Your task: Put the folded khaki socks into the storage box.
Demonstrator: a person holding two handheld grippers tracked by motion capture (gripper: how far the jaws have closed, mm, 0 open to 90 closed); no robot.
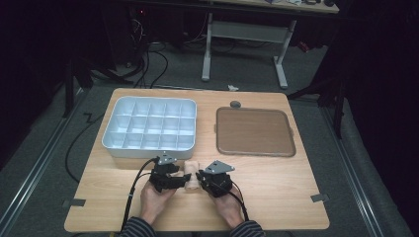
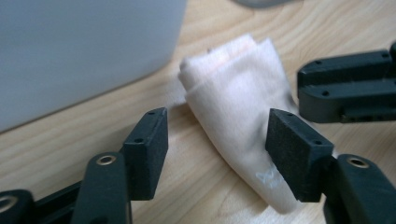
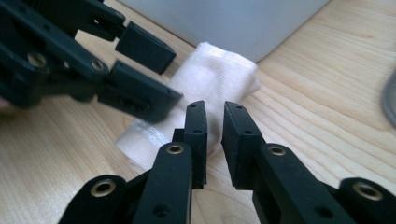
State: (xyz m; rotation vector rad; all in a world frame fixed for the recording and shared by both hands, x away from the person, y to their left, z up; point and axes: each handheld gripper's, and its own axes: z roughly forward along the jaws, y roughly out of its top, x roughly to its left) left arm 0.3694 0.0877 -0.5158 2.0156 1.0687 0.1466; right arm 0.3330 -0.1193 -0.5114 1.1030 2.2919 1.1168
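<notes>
Left gripper (image 2: 217,140): jaws spread wide, nothing clamped. Folded white cloth (image 2: 238,112) lies on the wooden table (image 2: 70,149) partly between its jaws, nearer the right-hand pad in the left gripper view; can't tell if that pad touches it. Other pad is clear of the cloth.

Right gripper (image 3: 215,140): jaws stand a narrow gap apart, nothing between them. Cloth sits just ahead of its tips, and the left jaw's tip overlaps the cloth edge in the right gripper view; contact unclear.

High view: both grippers face each other across the cloth at the table's near edge, just in front of the grey compartment tray (image 1: 150,124). Brown tray (image 1: 254,131) lies to the right, well apart.
</notes>
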